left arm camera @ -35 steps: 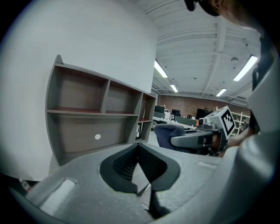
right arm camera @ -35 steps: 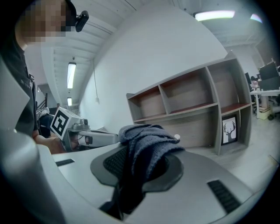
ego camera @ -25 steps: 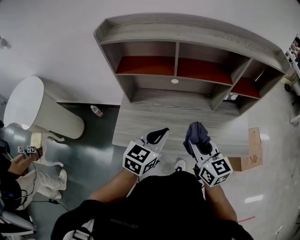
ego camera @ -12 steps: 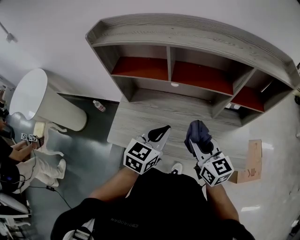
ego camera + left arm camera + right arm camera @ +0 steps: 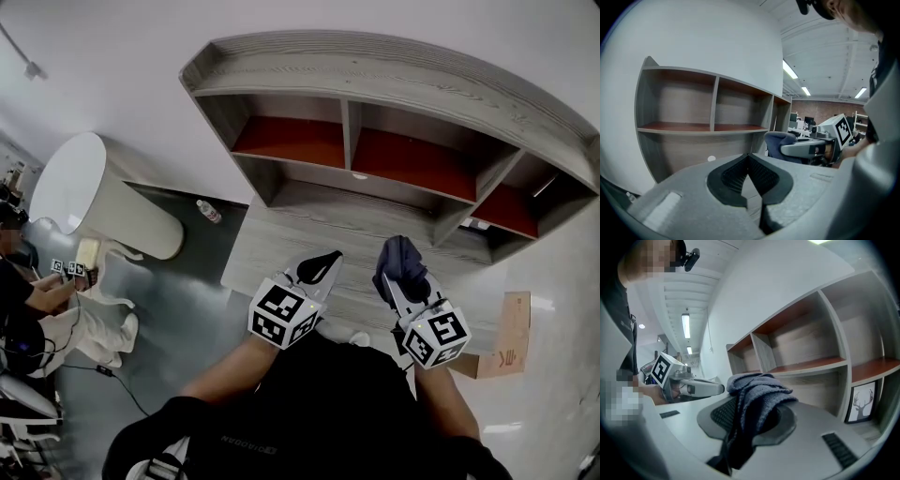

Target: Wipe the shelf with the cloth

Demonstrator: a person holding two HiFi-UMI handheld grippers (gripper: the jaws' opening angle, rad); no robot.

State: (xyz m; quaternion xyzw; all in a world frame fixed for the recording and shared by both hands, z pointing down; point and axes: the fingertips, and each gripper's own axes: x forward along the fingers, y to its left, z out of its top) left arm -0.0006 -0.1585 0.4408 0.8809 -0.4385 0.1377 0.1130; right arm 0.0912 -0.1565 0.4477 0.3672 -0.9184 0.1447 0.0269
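A grey wooden shelf unit (image 5: 394,75) with red-brown inner boards stands against the white wall; it also fills the left gripper view as the shelf unit (image 5: 712,108) and the right gripper view as the shelf unit (image 5: 806,348). My right gripper (image 5: 401,262) is shut on a dark blue cloth (image 5: 397,258), which bunches over the jaws as the cloth (image 5: 757,390). My left gripper (image 5: 319,267) is shut with nothing in it, its tips (image 5: 749,157) meeting. Both hang side by side over the desk board (image 5: 300,234), short of the shelf compartments.
A white round table (image 5: 94,202) stands at the left, with a small bottle (image 5: 209,212) on the dark floor beside it. A cardboard box (image 5: 506,337) sits at the right. A framed deer picture (image 5: 862,401) leans in the lower right compartment. A seated person (image 5: 28,309) is at far left.
The head view has shifted a little, so the shelf sits slightly differently in the frame. Both grippers keep the same pose, side by side, the cloth still in the right one.
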